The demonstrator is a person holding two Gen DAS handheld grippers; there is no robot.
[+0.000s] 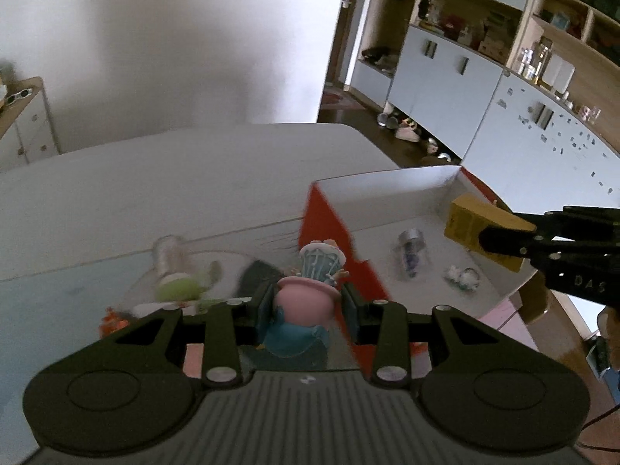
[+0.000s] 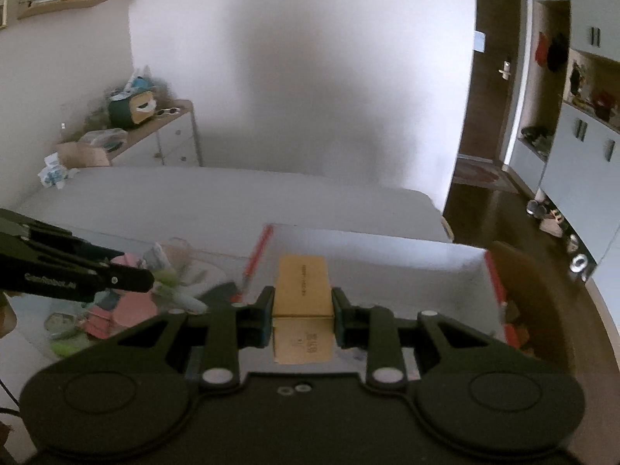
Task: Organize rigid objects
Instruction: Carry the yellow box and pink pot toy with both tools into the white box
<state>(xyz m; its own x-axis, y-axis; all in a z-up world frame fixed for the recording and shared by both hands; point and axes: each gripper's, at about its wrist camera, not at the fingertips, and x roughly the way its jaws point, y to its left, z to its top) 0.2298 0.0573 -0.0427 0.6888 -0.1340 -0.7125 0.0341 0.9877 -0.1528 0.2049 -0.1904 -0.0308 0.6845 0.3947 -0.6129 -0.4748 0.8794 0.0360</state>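
My left gripper is shut on a pink and blue toy figurine and holds it near the left wall of a white box with red trim. My right gripper is shut on a tan cardboard box and holds it over the white box. In the left wrist view the tan box hangs above the white box's right side. A small silver-capped item and a white trinket lie on the box floor.
A pile of loose toys lies left of the white box: a green toy, a clear jar, pink pieces. The table is white. Cabinets stand at the right, a dresser at the back left.
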